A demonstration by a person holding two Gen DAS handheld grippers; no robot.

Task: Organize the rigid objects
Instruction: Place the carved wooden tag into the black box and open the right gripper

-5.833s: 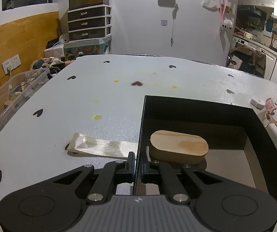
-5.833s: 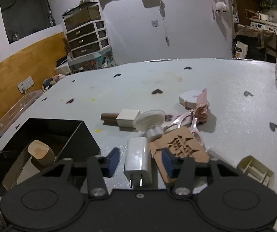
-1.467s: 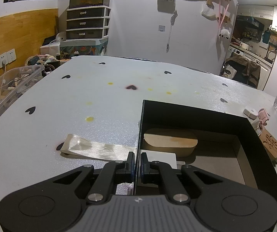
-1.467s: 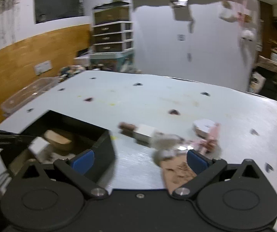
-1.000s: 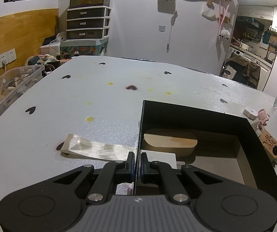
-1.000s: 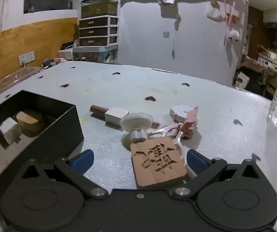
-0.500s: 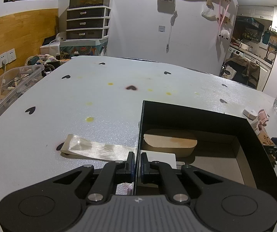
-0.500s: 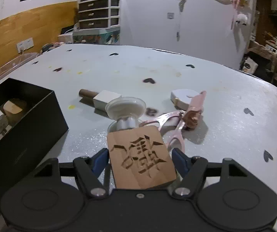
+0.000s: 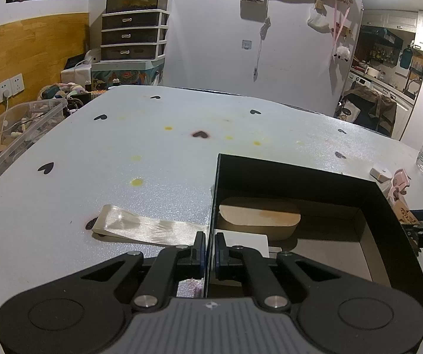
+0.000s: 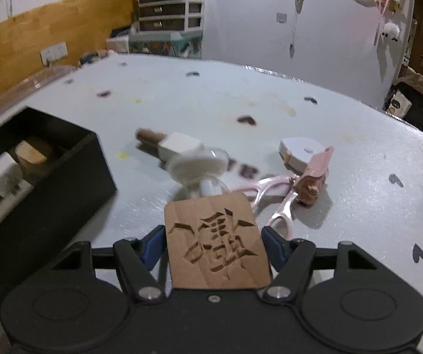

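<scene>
Gripping the near wall of the black box point(image 9: 300, 174), the left gripper point(image 9: 208, 250) had its jaws nearly together, one pad outside and one inside the wall. Inside the box, just past the inner finger, lay a white charger block point(image 9: 249, 240), and behind it a rounded wooden block point(image 9: 258, 215). A strip of clear tape point(image 9: 143, 228) lay on the table point(image 9: 122, 153) just outside the box's left wall.

The right gripper point(image 10: 215, 243) held the carved wooden tile point(image 10: 215, 240) between its blue pads point(image 10: 152, 246), which pressed on the tile's left and right edges; its jaws had just been closing and stood partly apart at the tile's width. Beyond the tile lay a clear suction cup point(image 10: 196, 168), blurred, and pink scissors point(image 10: 273, 200) to its right. A pink clip point(image 10: 314, 177) touched a white tape measure point(image 10: 300, 150) farther back. A brown and white stamp point(image 10: 170, 141) lay behind the suction cup. The black box sat at the left of that view, apart from these items.
</scene>
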